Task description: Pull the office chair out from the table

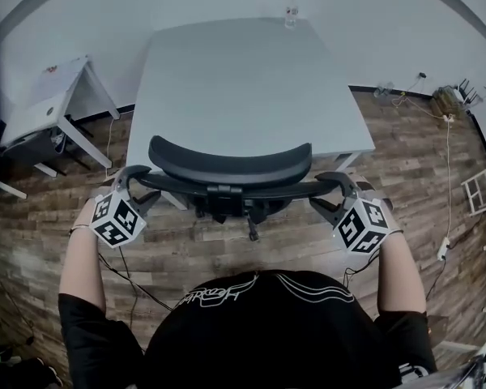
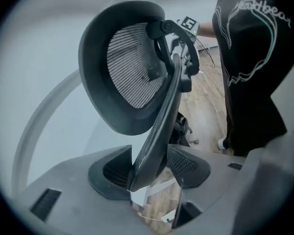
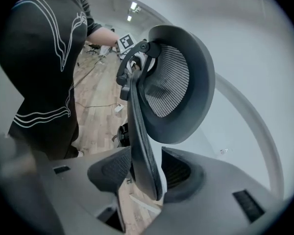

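The black office chair (image 1: 231,162) is tucked under the grey table (image 1: 243,79); its curved headrest and the top of its back show at the table's near edge. My left gripper (image 1: 138,186) is at the left end of the chair's back and my right gripper (image 1: 332,194) at the right end. In the left gripper view the back's thin edge (image 2: 159,126) runs between the two pads of the left gripper (image 2: 149,173), which close on it. In the right gripper view the back's edge (image 3: 139,141) sits likewise between the pads of the right gripper (image 3: 147,173). The mesh headrest (image 3: 171,82) rises above.
A small white desk (image 1: 40,108) stands at the left. A clear bottle (image 1: 291,14) sits at the table's far edge. Cables (image 1: 445,128) and a white rack (image 1: 479,191) lie on the wood floor at the right. The person stands close behind the chair.
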Demonstrator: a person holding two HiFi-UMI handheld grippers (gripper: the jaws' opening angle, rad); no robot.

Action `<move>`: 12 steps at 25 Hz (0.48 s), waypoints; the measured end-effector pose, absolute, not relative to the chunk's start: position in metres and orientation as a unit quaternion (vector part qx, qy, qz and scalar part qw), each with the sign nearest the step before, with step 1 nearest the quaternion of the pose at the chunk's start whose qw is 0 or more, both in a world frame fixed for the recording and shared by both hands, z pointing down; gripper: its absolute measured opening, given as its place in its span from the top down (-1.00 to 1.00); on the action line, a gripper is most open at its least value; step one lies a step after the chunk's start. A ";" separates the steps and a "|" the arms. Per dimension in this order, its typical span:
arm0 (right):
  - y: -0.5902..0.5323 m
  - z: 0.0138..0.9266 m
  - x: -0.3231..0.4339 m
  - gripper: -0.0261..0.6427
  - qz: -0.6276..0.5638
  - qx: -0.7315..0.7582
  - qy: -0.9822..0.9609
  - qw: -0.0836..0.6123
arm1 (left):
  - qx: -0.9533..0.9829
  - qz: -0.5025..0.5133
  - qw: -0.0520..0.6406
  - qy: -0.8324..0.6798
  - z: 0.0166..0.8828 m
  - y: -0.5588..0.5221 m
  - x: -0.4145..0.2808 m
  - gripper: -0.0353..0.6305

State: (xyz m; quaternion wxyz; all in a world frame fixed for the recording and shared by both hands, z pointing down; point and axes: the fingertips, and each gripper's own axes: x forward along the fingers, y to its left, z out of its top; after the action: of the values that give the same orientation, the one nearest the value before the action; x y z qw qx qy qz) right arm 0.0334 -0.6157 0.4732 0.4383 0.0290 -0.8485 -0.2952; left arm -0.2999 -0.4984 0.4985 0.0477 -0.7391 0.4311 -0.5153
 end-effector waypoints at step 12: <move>-0.610 0.483 0.036 0.40 -0.283 -0.002 -0.828 0.483 | -0.717 -0.604 0.001 0.348 0.515 -0.497 -0.297 0.37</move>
State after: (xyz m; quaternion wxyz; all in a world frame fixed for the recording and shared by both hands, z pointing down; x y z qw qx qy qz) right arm 0.0362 -0.6104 0.4828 0.4832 -0.0017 -0.8285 -0.2831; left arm -0.2969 -0.4973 0.5148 0.0008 -0.7168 0.3479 -0.6042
